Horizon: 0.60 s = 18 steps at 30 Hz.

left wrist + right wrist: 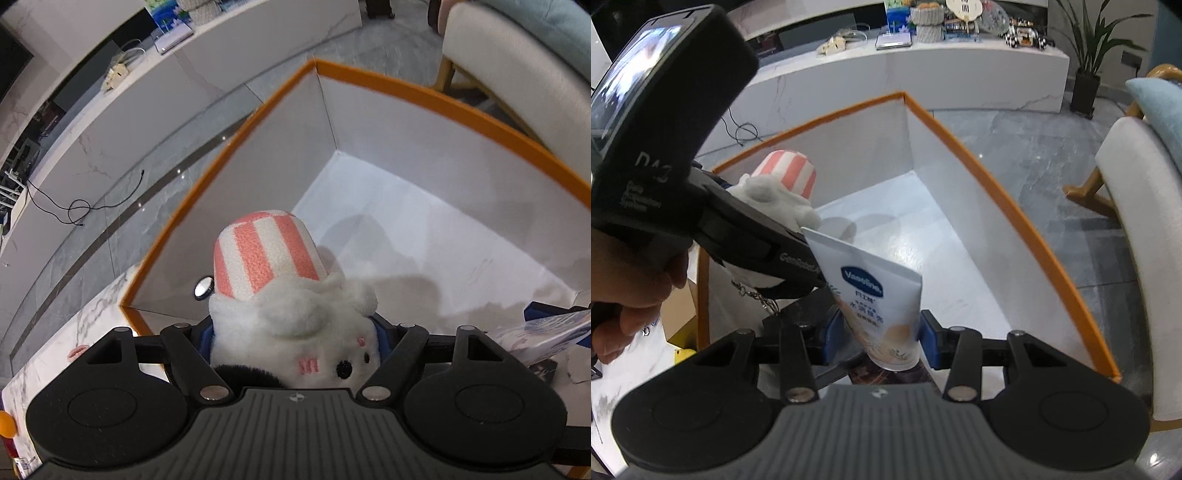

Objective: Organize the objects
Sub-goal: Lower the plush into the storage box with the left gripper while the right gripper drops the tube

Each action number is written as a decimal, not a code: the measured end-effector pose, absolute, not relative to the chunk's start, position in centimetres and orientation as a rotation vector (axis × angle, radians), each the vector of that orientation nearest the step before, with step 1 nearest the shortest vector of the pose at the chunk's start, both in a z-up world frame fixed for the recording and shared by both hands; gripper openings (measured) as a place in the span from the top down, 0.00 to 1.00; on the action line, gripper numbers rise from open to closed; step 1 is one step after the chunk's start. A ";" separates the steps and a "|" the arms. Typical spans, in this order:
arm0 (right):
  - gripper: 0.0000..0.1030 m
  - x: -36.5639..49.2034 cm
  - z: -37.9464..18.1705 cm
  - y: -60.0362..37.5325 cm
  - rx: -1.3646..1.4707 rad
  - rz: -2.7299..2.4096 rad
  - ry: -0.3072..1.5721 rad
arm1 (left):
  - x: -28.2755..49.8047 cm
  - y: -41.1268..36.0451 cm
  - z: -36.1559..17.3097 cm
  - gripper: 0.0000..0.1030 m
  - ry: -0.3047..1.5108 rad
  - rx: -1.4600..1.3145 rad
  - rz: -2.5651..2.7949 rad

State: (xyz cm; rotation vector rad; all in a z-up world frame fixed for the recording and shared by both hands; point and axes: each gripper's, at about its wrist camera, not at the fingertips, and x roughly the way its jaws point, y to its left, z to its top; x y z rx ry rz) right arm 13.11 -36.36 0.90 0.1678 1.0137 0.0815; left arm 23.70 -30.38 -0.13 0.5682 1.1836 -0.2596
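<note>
Left hand-held gripper point(293, 334) is clamping a white plush toy point(295, 317) (pink-striped hat, keychain dangling), holding it over the near-left corner of the orange-rimmed box point(424, 92). Right hand-held gripper point(873, 332) is pinching a Vaseline tube point(875, 295) between its blue pads, crimped end pointing up toward 11 o'clock, over the box's near edge. Box interior is looking white and bare ahead of both loads. In the right wrist view the left hand-held gripper's body is sitting at 9–10 o'clock, just beside the tube, nearly touching it. A white chair point(1137, 229) is standing close outside the box at 3 o'clock. A small orange ball point(7, 424) is sitting on the marble table point(99, 314) at 8 o'clock of the left view.
</note>
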 end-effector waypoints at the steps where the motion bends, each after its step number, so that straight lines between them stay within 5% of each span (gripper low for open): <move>1: 0.55 13.3 0.7 -36.3 0.166 0.085 1.022 | 23.8 -30.4 -0.5 0.14 1.193 0.577 -0.259; 18: 0.54 14.2 -0.5 -35.9 0.135 0.078 1.075 | 23.4 -30.6 -2.7 0.12 1.205 0.682 -0.248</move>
